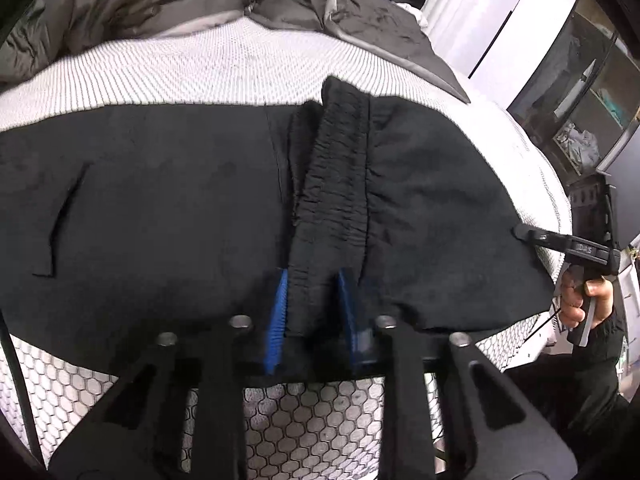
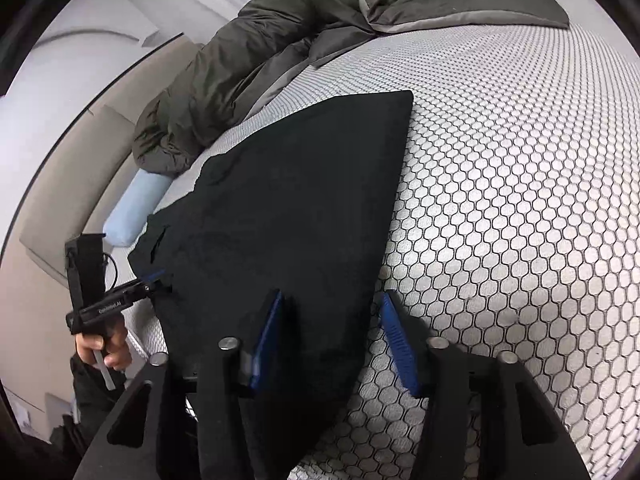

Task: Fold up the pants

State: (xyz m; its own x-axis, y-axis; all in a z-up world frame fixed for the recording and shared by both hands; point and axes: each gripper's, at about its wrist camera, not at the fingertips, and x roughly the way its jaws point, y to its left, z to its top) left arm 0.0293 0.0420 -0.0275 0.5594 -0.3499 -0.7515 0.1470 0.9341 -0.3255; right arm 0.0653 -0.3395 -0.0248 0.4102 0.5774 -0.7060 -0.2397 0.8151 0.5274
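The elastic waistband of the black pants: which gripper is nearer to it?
Left. The left gripper has its fingers on either side of the gathered waistband. The right gripper is at a far edge of the pants, away from the waistband.

this is a bedroom in a home. a bare mattress (image 2: 520, 208) with a white quilted cover in a hexagon pattern fills most of both views. a rumpled dark grey duvet (image 2: 224, 68) is pushed towards its far end, and a pale blue pillow (image 2: 134, 208) lies against a beige upholstered bed frame (image 2: 68, 184). off to one side stands a glass-fronted cabinet (image 1: 580, 104) with belongings on its shelves, beside white walls (image 1: 500, 28).
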